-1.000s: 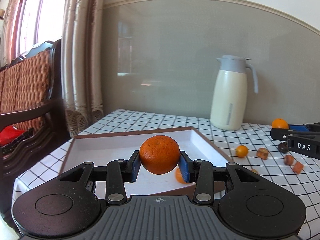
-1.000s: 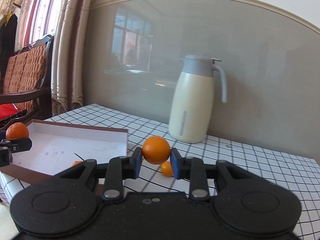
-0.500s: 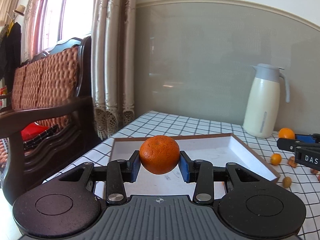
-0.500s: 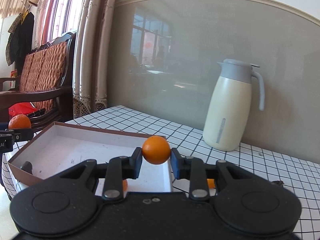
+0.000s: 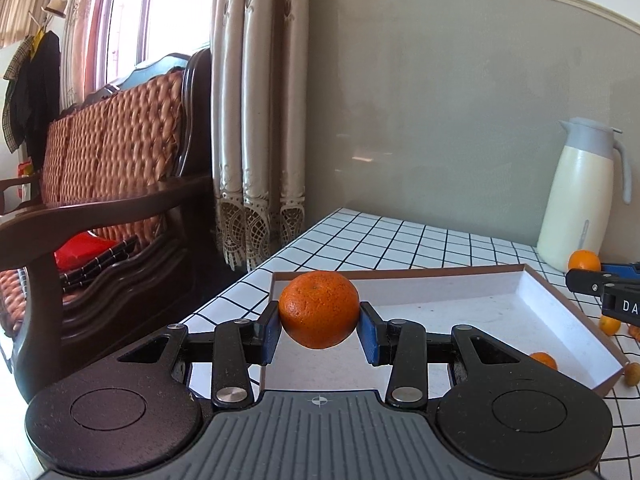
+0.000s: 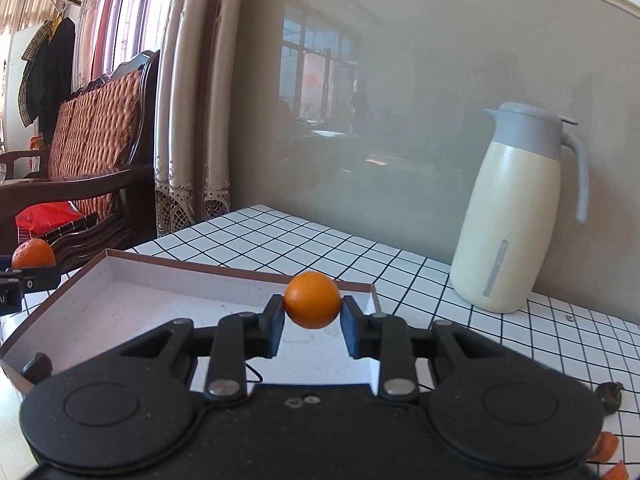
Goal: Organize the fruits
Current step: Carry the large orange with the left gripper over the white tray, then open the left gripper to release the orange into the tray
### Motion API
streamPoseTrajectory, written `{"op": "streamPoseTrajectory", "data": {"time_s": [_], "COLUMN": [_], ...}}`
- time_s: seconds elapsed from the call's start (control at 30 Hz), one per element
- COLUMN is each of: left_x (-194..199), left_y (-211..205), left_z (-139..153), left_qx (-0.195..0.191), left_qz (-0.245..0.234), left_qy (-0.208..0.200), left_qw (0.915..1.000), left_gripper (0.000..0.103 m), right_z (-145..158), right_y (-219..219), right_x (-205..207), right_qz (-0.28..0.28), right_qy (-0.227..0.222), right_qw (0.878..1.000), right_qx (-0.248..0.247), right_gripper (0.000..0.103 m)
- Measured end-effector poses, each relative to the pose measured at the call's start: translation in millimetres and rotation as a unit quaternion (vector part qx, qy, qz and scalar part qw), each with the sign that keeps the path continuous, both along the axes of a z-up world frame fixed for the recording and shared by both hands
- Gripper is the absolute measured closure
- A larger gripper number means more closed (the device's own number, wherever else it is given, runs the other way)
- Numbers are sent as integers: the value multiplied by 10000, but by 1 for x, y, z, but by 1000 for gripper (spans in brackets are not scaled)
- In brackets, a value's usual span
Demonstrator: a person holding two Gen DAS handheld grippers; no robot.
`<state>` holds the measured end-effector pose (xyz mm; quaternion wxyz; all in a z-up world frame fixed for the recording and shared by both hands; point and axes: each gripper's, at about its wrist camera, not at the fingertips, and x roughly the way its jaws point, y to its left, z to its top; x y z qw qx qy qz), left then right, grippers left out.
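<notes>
My left gripper is shut on a large rough-skinned orange, held above the near left corner of a shallow white box with a brown rim. My right gripper is shut on a smaller smooth orange, held above the box near its right wall. Each gripper shows at the edge of the other view with its fruit: the small orange and the big orange. One small orange fruit lies inside the box.
A cream jug with a grey lid stands at the back of the checked tablecloth. Small fruits and brown pieces lie on the cloth right of the box. A wooden settee and curtains stand left of the table.
Both grippers have swung left with their oranges still gripped. The box now sits under both of them, and the jug has slid toward the right of each view.
</notes>
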<state>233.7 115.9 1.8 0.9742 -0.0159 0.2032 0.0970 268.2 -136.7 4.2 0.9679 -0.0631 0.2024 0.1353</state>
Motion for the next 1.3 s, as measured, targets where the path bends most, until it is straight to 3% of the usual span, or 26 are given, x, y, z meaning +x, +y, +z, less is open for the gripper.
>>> {"op": "streamPoseTrajectory", "data": {"time_s": [0.57, 0.6, 0.63, 0.67, 0.7, 0.73, 1.3], "left_x": [52, 54, 54, 51, 46, 41, 39], "left_y": [6, 6, 6, 6, 5, 3, -1], "left_z": [-1, -1, -1, 0, 1, 3, 1], "left_qx": [-101, -93, -55, -5, 29, 92, 117], "left_qz": [162, 211, 284, 401, 506, 560, 454], "left_qy": [183, 174, 157, 53, -138, -375, -237], "left_qw": [9997, 9996, 9995, 9992, 9986, 9977, 9986], "left_gripper": [62, 62, 57, 28, 0, 0, 0], "right_z": [-5, -5, -5, -4, -3, -3, -9], "right_y": [2, 3, 3, 1, -1, -4, -6], "right_x": [62, 64, 63, 58, 52, 51, 50], "right_qz": [-6, 15, -96, -250, -436, -498, -484], "right_qy": [616, 675, 538, 303, -60, -207, 80], "right_qw": [9980, 9977, 9985, 9992, 9990, 9985, 9988], "right_qx": [149, 50, -53, -102, -82, -47, 14], "right_gripper": [80, 75, 49, 24, 8, 6, 6]}}
